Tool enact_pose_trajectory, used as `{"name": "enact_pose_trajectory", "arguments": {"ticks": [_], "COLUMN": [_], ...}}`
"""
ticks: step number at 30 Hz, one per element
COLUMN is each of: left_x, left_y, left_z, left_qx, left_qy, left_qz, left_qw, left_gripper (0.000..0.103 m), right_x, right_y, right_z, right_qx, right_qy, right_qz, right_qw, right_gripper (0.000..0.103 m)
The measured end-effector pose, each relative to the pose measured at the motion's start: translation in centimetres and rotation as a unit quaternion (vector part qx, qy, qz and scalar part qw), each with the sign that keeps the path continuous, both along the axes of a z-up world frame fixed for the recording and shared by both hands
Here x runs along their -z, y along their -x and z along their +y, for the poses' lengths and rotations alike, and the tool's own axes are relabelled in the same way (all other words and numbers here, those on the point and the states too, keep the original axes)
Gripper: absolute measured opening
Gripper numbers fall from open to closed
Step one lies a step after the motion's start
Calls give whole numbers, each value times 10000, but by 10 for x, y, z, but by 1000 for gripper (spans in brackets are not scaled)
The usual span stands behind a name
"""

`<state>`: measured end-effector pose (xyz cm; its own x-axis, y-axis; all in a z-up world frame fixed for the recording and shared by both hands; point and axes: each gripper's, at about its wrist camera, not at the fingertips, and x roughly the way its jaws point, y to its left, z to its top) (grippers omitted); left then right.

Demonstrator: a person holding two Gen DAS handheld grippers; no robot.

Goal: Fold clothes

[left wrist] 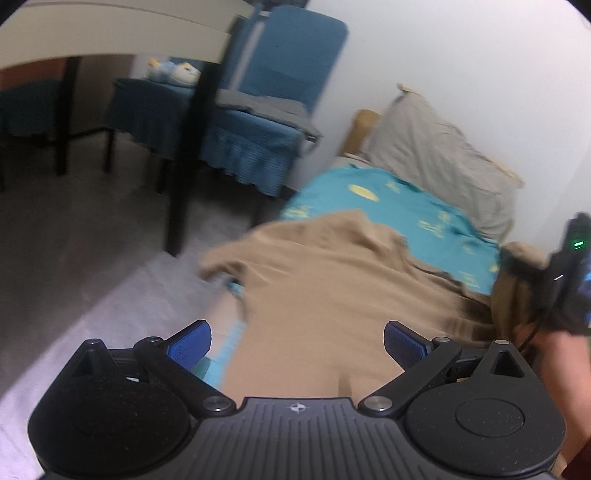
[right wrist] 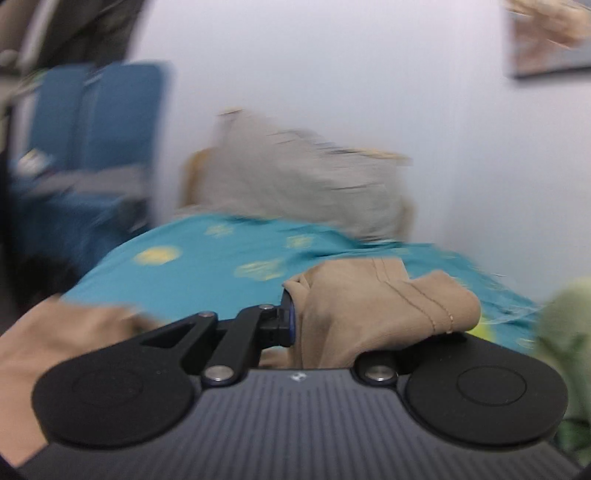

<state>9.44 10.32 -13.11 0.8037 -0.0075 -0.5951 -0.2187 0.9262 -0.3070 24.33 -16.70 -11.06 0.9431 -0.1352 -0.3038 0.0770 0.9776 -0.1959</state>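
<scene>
Two tongs work one tan garment (left wrist: pixel 332 295) spread on the bed (left wrist: pixel 424 206), and the garment serves as the landmark here. Far to its left stand a dark-legged surface (left wrist: pixel 110 33) and a blue chair (left wrist: pixel 280 92), well apart from the work. Nearer, at the garment's near edge, the left tongs (left wrist: pixel 297 341) are spread wide, blue pads (left wrist: pixel 190 343) on either side of the cloth and pinching nothing; they seem poised to take hold of that edge so the fold has a second anchor. Beyond the garment lies the teal sheet with yellow prints, and past that a grey pillow (left wrist: pixel 436 155) against the wall. At the garment's right edge, the right tongs (right wrist: pixel 295 325) are pressed together on a bunched fold of the tan cloth (right wrist: pixel 369 306), its seam stitching showing; the bunch is likely raised so that side can be carried over the middle. Right of it sits something pale green (right wrist: pixel 565 332), too blurred to name.
</scene>
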Motion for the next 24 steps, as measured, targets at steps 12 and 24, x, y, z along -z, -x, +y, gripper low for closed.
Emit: {"name": "enact_pose_trajectory", "arguments": {"ticks": [12,24], "left_x": [7,-26], "left_y": [-8,49], "left_z": [-7,-70], "left_qx": [194,1064], "left_qy": [-569,-867], "left_qz": [202,9], "left_qw": [9980,9905], "left_gripper": [101,101], "right_x": [14,-114], "right_y": [5,207], "right_z": [-10,-110], "right_qx": [-1150,-949], "right_qy": [-1721,-2611], "right_qz": [1287,1031], "right_qw": [9698,9551], "right_gripper": [89,89]}}
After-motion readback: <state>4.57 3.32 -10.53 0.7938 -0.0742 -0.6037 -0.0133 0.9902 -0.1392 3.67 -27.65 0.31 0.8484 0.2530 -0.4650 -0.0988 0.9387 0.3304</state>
